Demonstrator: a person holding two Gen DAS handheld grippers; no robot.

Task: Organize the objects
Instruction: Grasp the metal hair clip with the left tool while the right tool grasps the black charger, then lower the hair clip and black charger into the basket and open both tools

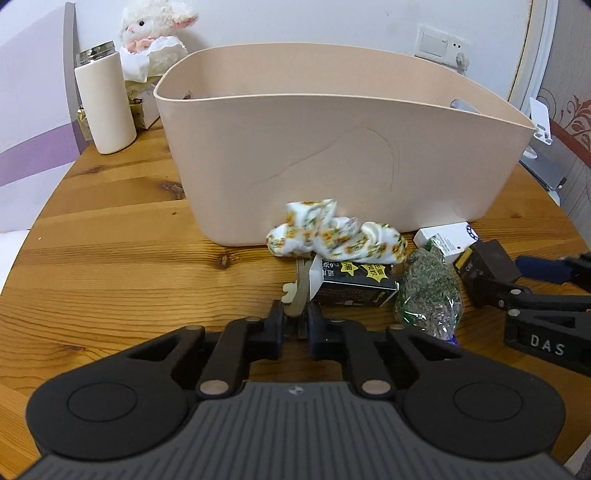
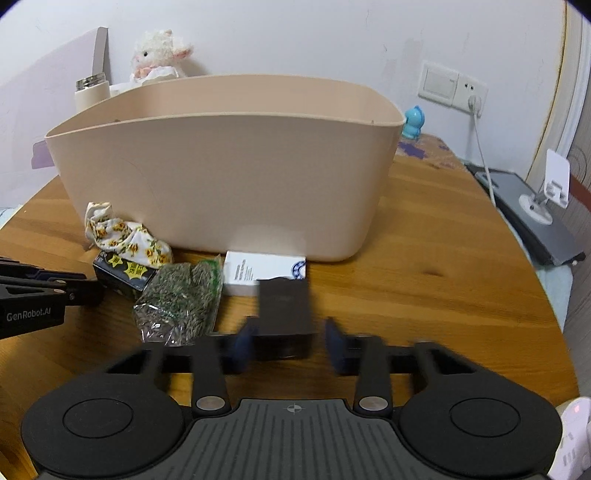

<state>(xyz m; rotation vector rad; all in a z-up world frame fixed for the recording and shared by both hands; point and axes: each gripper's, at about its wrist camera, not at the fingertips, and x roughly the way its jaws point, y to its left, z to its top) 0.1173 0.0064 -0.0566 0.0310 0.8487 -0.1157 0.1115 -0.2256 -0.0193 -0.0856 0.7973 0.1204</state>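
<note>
My wooden worktop (image 1: 110,236) is a round-edged slab with knots and strong grain; it lies bare to my left and, in the right view, bare out to the curved far-right edge. The beige plastic bin (image 1: 332,155), smooth-walled with a thin rim and rounded corners, stands in the middle and walls off the back. Against its near wall lies the clutter: a crumpled sunflower-print cloth (image 1: 332,236), a black carton (image 1: 354,286) with yellow starbursts just under it, a crinkly clear bag of dried green herbs (image 1: 428,291) beside that, and a flat white box (image 2: 264,271) touching the bin's foot. My left tongs (image 1: 297,317) are pinched nearly closed on a thin olive strap-like piece (image 1: 301,291) that runs toward the carton. My right tongs (image 2: 290,343) stand apart around a dark brown box (image 2: 284,310); motion blur keeps me from telling whether the pads touch it. A white flask (image 1: 105,103) and plush lamb (image 1: 151,33) sit behind left.
</note>
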